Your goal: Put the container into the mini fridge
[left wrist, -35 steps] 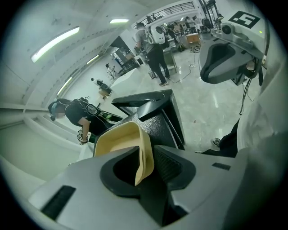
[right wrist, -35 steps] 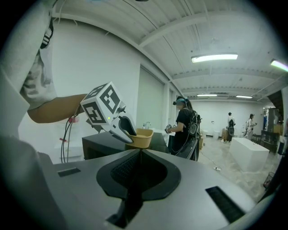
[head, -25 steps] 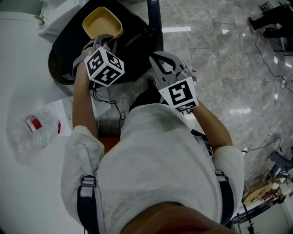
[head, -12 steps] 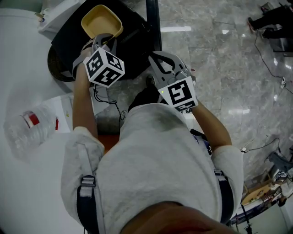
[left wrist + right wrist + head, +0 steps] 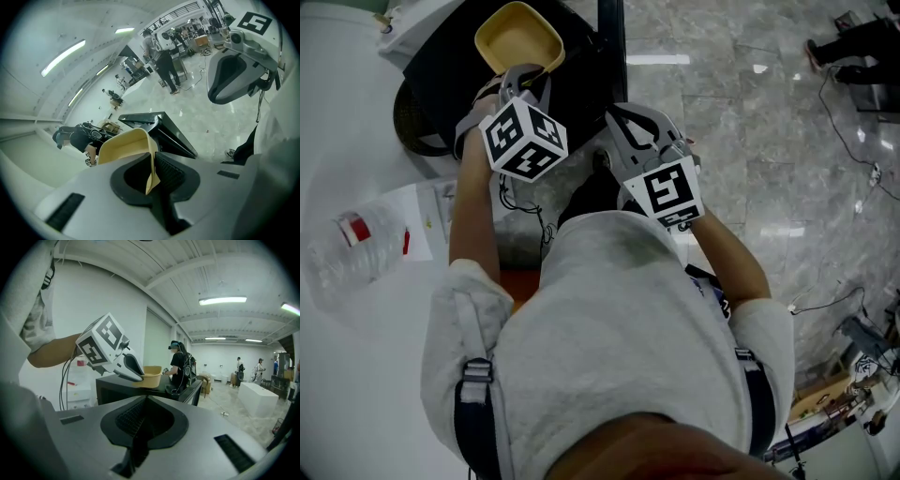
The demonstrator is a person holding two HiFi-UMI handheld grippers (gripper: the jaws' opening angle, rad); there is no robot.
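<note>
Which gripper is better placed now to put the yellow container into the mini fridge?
Left. The left gripper is clamped on the rim of the yellow container, by the mini fridge. The right gripper is shut and empty.

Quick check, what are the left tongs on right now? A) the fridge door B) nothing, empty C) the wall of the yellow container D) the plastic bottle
C: in the left gripper view, the left tongs are closed on the thin wall of the yellow container, which is held up in front of the black mini fridge.
</note>
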